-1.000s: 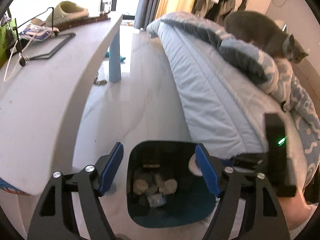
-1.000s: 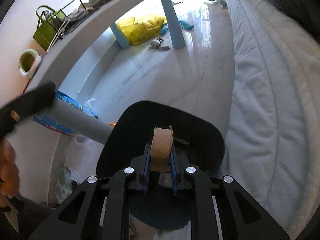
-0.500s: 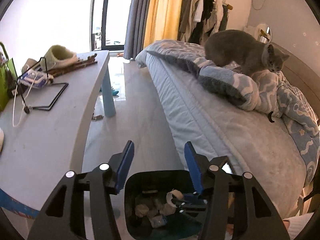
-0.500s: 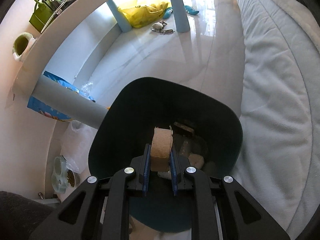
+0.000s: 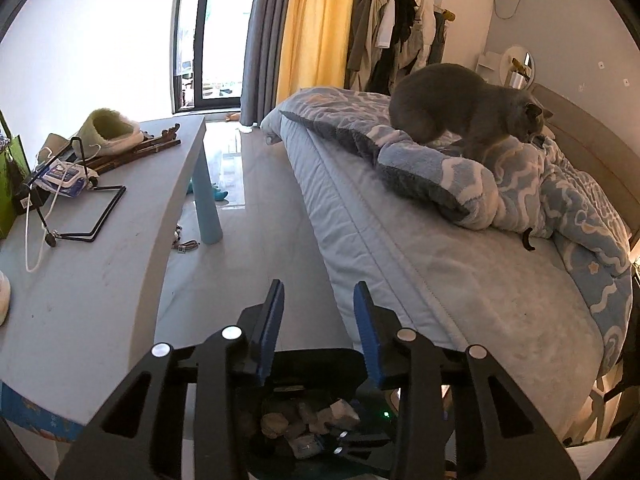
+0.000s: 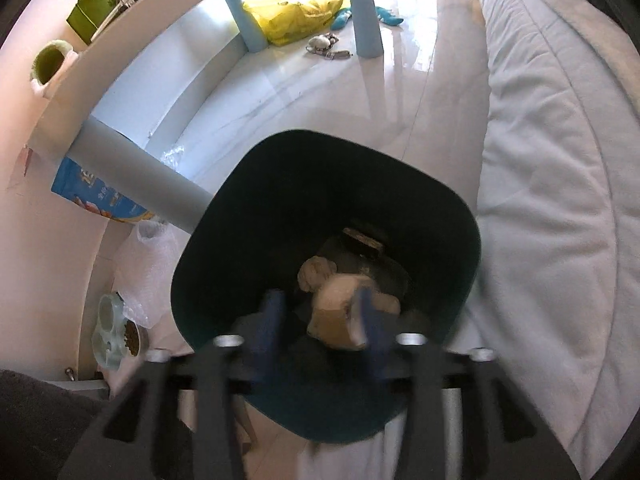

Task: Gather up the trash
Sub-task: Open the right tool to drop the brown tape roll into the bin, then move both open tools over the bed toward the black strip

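- The bed (image 5: pixel 460 280) is seen along the right side of the floor, and a table (image 5: pixel 80 280) along the left; between them the dark bin (image 6: pixel 280 184) is set, close against the mattress edge.
- A grey cat (image 5: pixel 464 108) is seen on the blanket, well away from the bin. If it were drawn by the movement, a jump toward the bin could be expected to knock it or scatter what is in it.
- The bin is viewed from above by the right wrist camera, with crumpled paper already at its bottom. Since it stands hard by the mattress, a careless withdrawal could catch its rim and tip it.
- The right gripper (image 6: pixel 320 316) is blurred, and its fingers are spread apart over the bin mouth with nothing pinched between them.
- The cardboard roll (image 6: pixel 338 316) is seen tilted between those parted fingers, near the right one, over the inside of the bin; whether it is touched by that finger cannot be told. Were it to snag there, it might be flicked over the rim onto the floor.
- The left gripper (image 5: pixel 320 336) is held above the bin's near edge, its fingers apart and empty. A collision with the right gripper is judged possible if both are brought in together.
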`<state>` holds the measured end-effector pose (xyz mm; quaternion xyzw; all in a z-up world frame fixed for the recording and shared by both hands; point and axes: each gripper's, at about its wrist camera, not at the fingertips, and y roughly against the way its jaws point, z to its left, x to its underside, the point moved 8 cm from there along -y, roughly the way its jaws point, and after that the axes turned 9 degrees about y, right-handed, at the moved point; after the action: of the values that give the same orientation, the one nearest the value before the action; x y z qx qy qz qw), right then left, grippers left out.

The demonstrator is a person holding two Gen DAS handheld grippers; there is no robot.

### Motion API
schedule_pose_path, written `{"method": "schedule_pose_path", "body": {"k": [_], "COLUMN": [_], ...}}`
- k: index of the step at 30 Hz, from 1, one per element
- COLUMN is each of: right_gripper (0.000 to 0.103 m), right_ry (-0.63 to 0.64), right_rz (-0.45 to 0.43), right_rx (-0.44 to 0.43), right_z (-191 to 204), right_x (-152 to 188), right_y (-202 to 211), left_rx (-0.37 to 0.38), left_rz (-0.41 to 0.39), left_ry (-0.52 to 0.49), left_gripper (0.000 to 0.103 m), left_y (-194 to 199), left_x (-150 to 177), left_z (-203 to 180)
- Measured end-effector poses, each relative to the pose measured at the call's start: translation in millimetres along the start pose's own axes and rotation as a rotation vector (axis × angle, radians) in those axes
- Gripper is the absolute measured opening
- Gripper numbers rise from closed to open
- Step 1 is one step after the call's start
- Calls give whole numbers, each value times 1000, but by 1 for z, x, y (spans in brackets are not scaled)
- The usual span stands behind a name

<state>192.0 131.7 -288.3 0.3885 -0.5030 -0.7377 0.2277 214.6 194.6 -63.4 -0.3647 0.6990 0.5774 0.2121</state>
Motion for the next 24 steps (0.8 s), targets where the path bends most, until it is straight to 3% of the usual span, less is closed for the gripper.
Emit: {"method": "schedule_pose_path", "body": {"k": [10,14,24], "right_gripper": [50,50,51], "right_ry": [30,42,32], "right_rz": [-102,-175,-328], "right_rx": [-31,-37,5], "right_z": [7,8,-26], "right_x": [-8,-13,-13], "right_y": [41,70,144], "left_rx": [10,15,17], "left_rz": [-17,-44,-76], "left_ry": [12,17,-6], "left_gripper": [39,54,67], "left_y": [5,11,10], "left_x": [-9,-14,-21], "left_z": [-19,-25,-52]}}
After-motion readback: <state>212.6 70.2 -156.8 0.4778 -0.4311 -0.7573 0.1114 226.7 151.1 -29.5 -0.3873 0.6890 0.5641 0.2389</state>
